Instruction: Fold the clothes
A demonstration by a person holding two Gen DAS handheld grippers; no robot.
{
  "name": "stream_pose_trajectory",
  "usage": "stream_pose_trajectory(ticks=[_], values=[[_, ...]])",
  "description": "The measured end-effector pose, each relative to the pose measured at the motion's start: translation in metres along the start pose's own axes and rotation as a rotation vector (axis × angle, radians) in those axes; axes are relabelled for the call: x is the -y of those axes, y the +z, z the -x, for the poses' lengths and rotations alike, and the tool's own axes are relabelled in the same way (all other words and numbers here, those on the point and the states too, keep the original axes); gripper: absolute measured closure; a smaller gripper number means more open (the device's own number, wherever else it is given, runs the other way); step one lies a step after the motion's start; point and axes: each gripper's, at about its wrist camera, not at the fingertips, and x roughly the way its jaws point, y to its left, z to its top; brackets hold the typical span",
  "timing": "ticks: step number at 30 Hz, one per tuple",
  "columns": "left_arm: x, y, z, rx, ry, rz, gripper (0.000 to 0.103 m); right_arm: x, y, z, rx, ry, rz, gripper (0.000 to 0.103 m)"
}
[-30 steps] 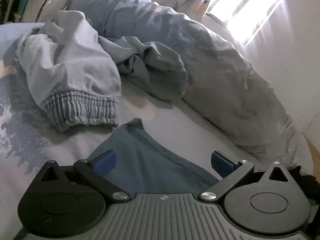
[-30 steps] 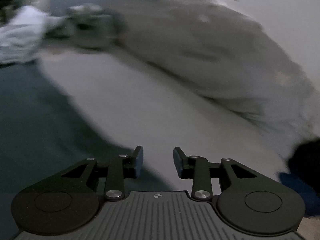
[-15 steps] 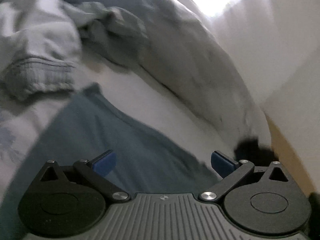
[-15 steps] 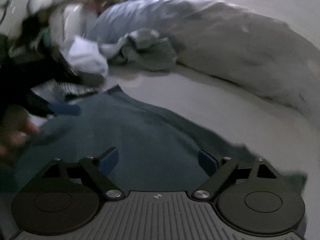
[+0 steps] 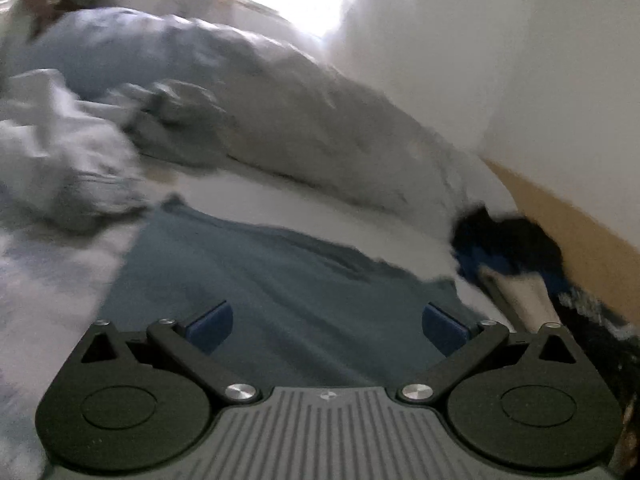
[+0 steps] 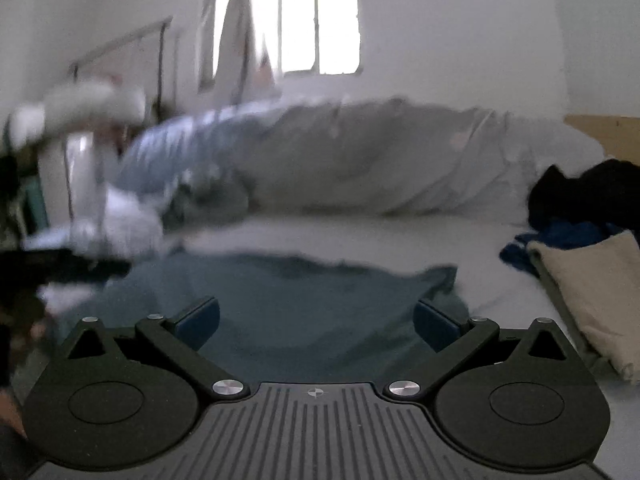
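Garment: a blue-grey shirt lies spread flat on the bed, directly ahead of both tools.
Handling: judged light, limp and easily wrinkled; it will sag and drag if lifted by one point.
Where to hold: likely its near corners or hem, pinched together.
Left tool: jaws wide apart, empty.
Right tool: jaws opening, nothing between them.
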Motion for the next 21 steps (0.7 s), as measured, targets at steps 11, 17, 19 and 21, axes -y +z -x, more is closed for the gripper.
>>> stream_pose_trajectory(ticks=[11, 17, 19, 21], values=[[-0.090, -0.017, 0.069, 0.035, 0.121, 0.499, 0.000, -0.003, -0.011, 0.000, 0.016, -0.002, -0.019, 0.000], [-0.109, -0.035, 0.082, -0.016, 0.154, 0.623, 0.000, -0.008, -0.008, -0.002, 0.034, 0.057, -0.062, 0.000], [-0.110, -0.042, 0.083, -0.022, 0.137, 0.650, 0.000, -0.010, -0.008, -0.006, 0.028, 0.068, -0.062, 0.000], [-0.111, -0.047, 0.082, -0.016, 0.114, 0.681, 0.000, -0.012, -0.009, -0.010, 0.024, 0.079, -0.059, 0.000]])
